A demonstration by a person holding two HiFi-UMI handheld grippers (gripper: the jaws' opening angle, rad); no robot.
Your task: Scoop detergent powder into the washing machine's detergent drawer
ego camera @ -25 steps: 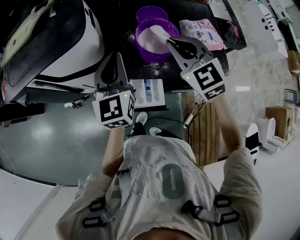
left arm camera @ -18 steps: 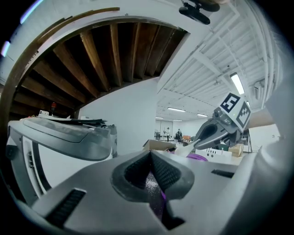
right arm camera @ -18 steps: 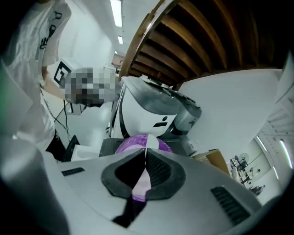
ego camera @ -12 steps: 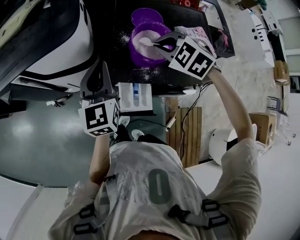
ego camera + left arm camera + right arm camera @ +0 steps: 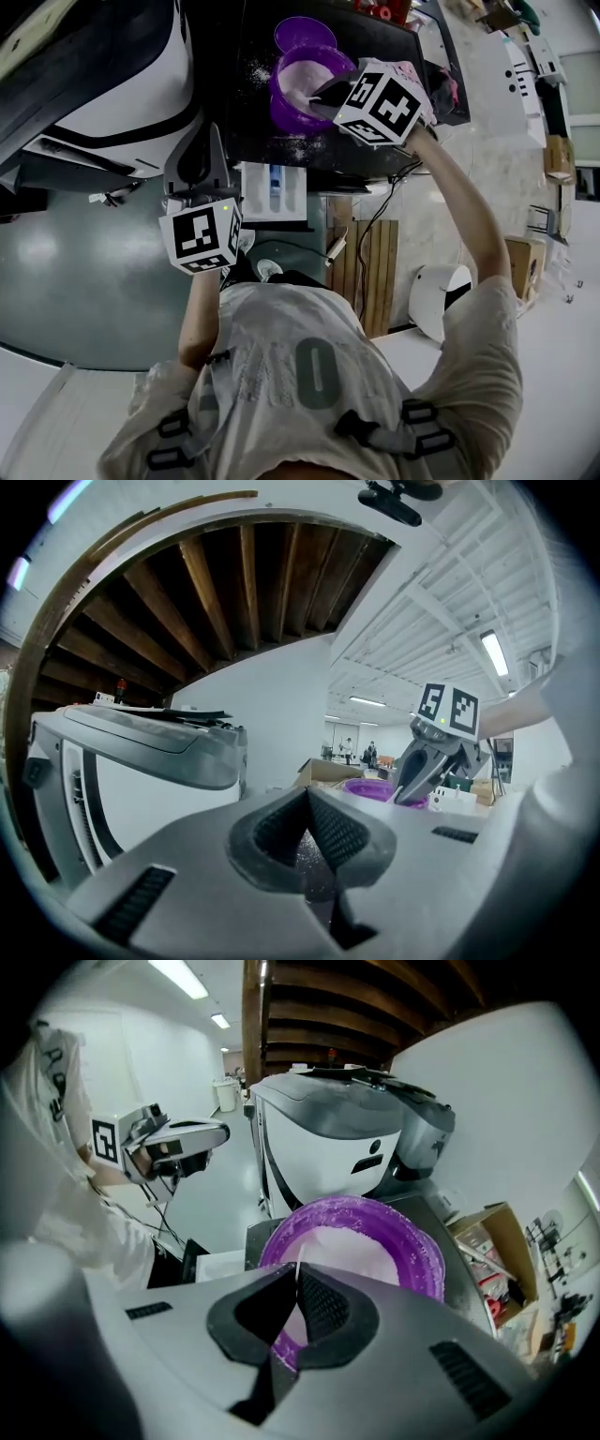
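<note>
within the last second the right tongs [image 5: 323, 94] had swung away from the open detergent drawer [image 5: 272, 192] and up to the purple bowl [image 5: 292, 111], and in the last half second they had tipped lower over it. the right gripper view showed them [image 5: 295, 1299] pinched narrow on the thin white handle of a spoon [image 5: 299, 1267], pointing down at the white detergent powder [image 5: 349, 1246] heaped in the bowl. the spoon's scoop end was hidden below the tongs, so whether it had reached the powder could not be told. i judged that the scooping step was just starting, with no load yet carried to the drawer.

the left tongs [image 5: 192, 152] had hardly moved. they hung just beside the drawer, in front of the washing machine [image 5: 122, 94]. in their own view they [image 5: 307, 803] were pressed together at the tips with nothing between them.

by count there were two tongs and one spoon. there was one bowl of powder, with one smaller purple dish [image 5: 305, 33] just behind it. there was one drawer, pulled out below the edge of the dark bench [image 5: 246, 84], and one washing machine. loose powder [image 5: 302, 145] was scattered on the bench near the bowl, too fine to count.
</note>
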